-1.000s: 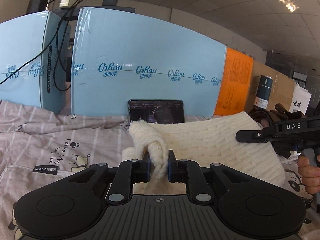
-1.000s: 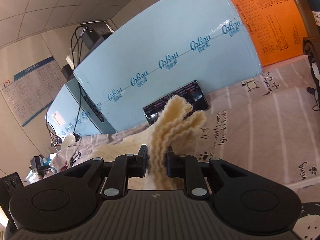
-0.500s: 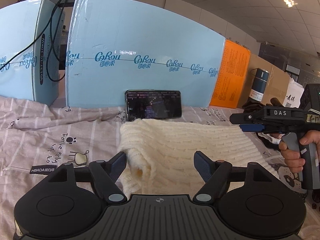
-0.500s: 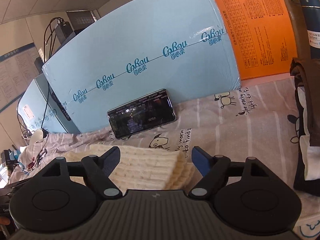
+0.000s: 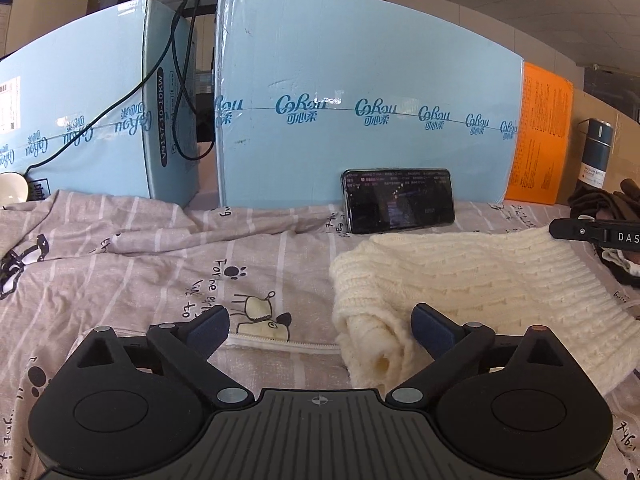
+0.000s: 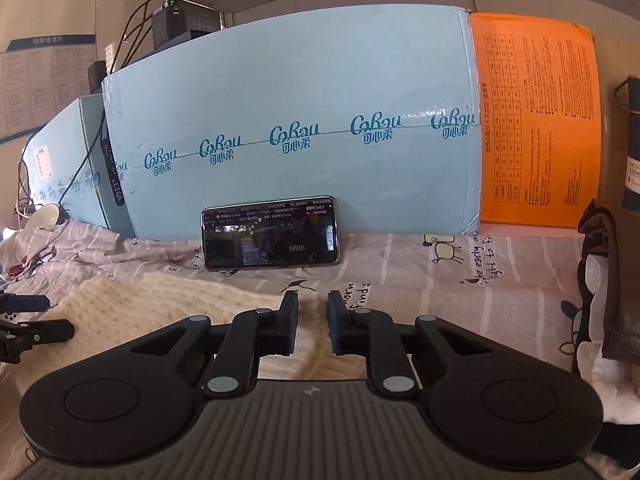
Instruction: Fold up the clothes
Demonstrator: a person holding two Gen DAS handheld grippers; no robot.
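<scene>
A cream knitted sweater (image 5: pixel 460 276) lies folded on the striped bedsheet (image 5: pixel 140 272), with a rolled sleeve end (image 5: pixel 376 344) at its near left corner. My left gripper (image 5: pixel 320 326) is open and empty, with the sleeve end just inside its right finger. In the right wrist view the sweater (image 6: pixel 160 304) lies left of and under my right gripper (image 6: pixel 313 322), whose jaws stand almost closed with a narrow gap and nothing between them. The right gripper's tip also shows at the right edge of the left wrist view (image 5: pixel 592 234).
Light blue cartons (image 5: pixel 360 120) and an orange box (image 5: pixel 538 136) stand along the back. A phone (image 5: pixel 398 200) leans on the carton. Dark folded clothes (image 6: pixel 612 280) pile at the right, with a dark flask (image 5: pixel 596 152) behind. Cables (image 5: pixel 176 60) hang at the left.
Both grippers let go of the sweater, which dropped flat on the sheet. The left gripper drew back to the left and stays open. The right gripper's jaws have closed to a narrow gap.
</scene>
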